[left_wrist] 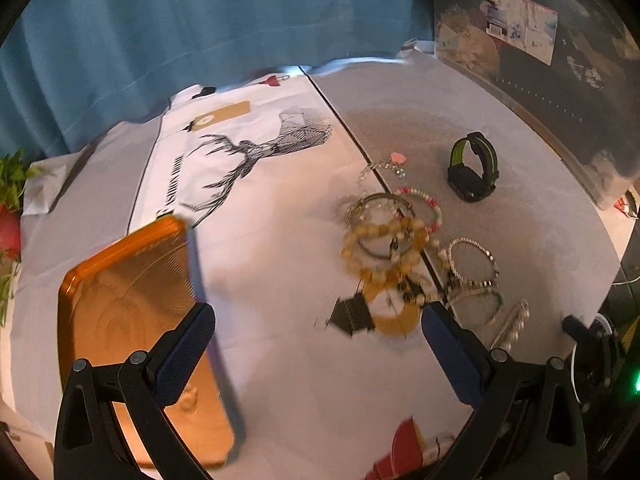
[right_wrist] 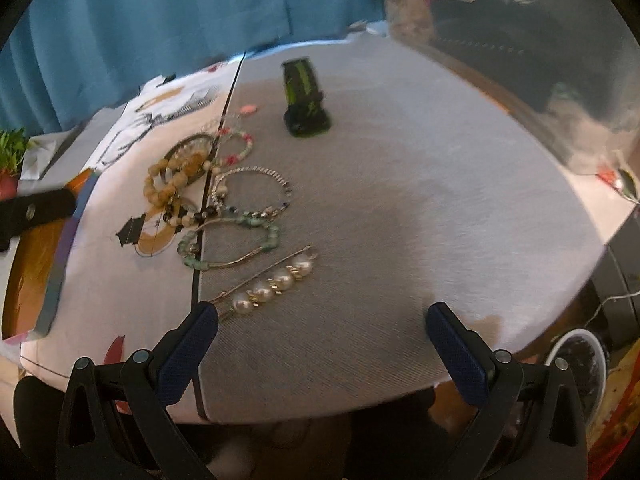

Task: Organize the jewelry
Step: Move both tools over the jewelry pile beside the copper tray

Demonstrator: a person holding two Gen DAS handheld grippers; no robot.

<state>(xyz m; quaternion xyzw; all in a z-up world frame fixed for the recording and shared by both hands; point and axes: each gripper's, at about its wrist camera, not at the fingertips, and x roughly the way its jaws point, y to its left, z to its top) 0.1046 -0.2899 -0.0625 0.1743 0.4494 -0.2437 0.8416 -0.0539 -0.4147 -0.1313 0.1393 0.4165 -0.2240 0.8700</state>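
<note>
A pile of jewelry lies on the cloth-covered table: a yellow bead bracelet (left_wrist: 380, 248), a pink-and-white bead bracelet (left_wrist: 424, 204), a silver chain bracelet (left_wrist: 474, 260), a green bead bracelet (right_wrist: 236, 240) and a pearl pin (right_wrist: 274, 286). A black-and-green watch (left_wrist: 474, 168) stands apart; it also shows in the right wrist view (right_wrist: 304, 96). An orange tray (left_wrist: 132, 312) sits at the left. My left gripper (left_wrist: 318, 332) is open and empty above the cloth, between tray and pile. My right gripper (right_wrist: 322, 332) is open and empty, just right of the pearl pin.
The cloth (left_wrist: 260, 200) has a white printed half with a deer drawing and a grey half (right_wrist: 400, 200). A blue curtain (left_wrist: 180, 20) hangs behind. A dark plastic bin (left_wrist: 560, 80) stands at the back right. A green plant (left_wrist: 12, 176) is at the far left.
</note>
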